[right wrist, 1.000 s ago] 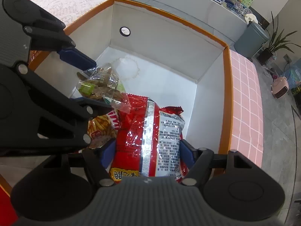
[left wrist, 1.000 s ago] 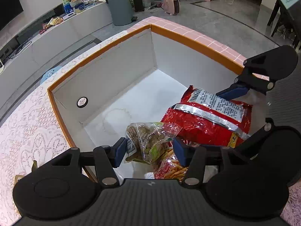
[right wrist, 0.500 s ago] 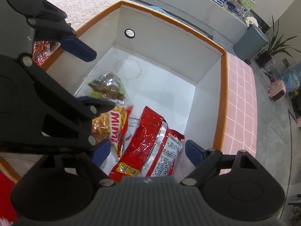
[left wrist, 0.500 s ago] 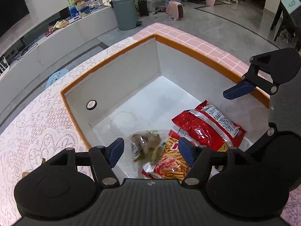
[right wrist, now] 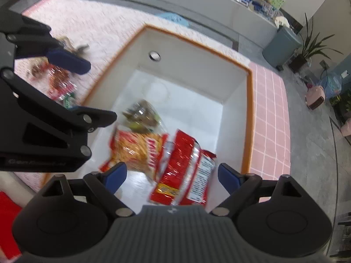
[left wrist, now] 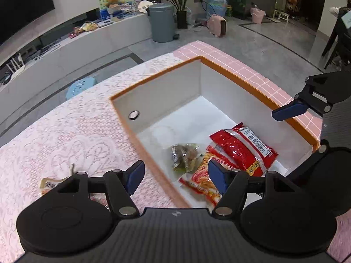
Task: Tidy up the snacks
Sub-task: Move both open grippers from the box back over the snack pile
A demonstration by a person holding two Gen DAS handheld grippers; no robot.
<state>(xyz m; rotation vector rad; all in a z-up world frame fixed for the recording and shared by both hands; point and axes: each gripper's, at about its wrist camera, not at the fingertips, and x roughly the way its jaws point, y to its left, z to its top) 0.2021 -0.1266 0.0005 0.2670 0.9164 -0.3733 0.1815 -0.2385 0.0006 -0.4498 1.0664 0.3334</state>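
Done: three snacks are lying in the box (left wrist: pixel 219 74), below and beyond both sets of jaws.
Left: more packets (right wrist: pixel 59 83) are waiting on the tablecloth (left wrist: pixel 65 131), near the left gripper (left wrist: pixel 175 174).
Left jaws: standing wide, holding nothing.
Right gripper (right wrist: pixel 172 175): jaws having just been opening, empty above the red bag (right wrist: pixel 186 171).
Look: red bag (left wrist: pixel 243 146) glossy and crinkled, overlapping the orange packet (left wrist: pixel 204 175); clear bag (left wrist: pixel 184 155) beside them.

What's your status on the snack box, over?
Left gripper and right gripper open, empty, jaws just opened. Red bag, orange packet, clear bag in box. More snacks on tablecloth.
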